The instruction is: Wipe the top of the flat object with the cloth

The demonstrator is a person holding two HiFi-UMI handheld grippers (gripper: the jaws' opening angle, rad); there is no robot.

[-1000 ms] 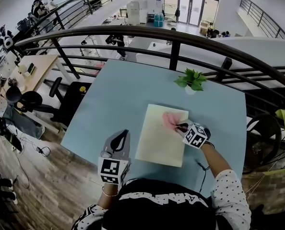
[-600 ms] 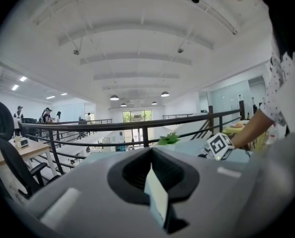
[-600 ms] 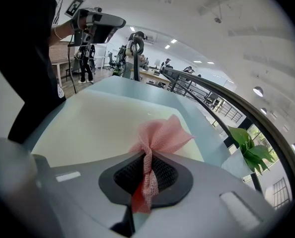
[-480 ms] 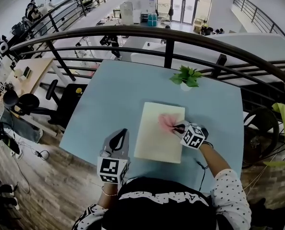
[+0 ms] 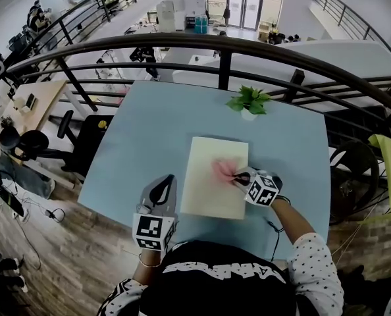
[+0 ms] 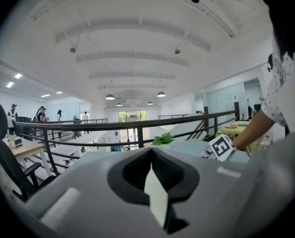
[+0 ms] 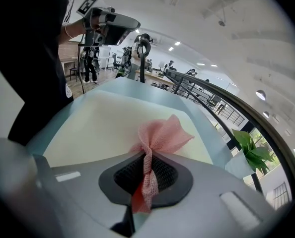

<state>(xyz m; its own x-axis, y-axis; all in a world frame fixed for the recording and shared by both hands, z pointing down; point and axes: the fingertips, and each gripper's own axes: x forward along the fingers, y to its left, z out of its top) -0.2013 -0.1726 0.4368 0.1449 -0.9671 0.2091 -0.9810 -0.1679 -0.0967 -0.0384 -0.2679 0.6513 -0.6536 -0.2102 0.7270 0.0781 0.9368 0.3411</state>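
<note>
The right hand-held gripper [image 5: 238,178] is clamped on a twisted pink mesh cloth [image 7: 162,133]. Its loose end fans out on the pale cream flat rectangular board [image 5: 205,183], which lies on the light blue worktop [image 5: 149,130] — wiping seems to be in hand. The next move calls for a light, even sweep across the top. The left hand-held gripper [image 5: 161,193] is closed and empty, just beside the board.

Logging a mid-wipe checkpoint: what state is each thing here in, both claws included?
right claw: shut on the pink cloth.
pink cloth: bunched, lying on the board, right part.
board: flat on the table.
left claw: shut, empty, off the board.
potted plant: upright at the table's far edge.
</note>
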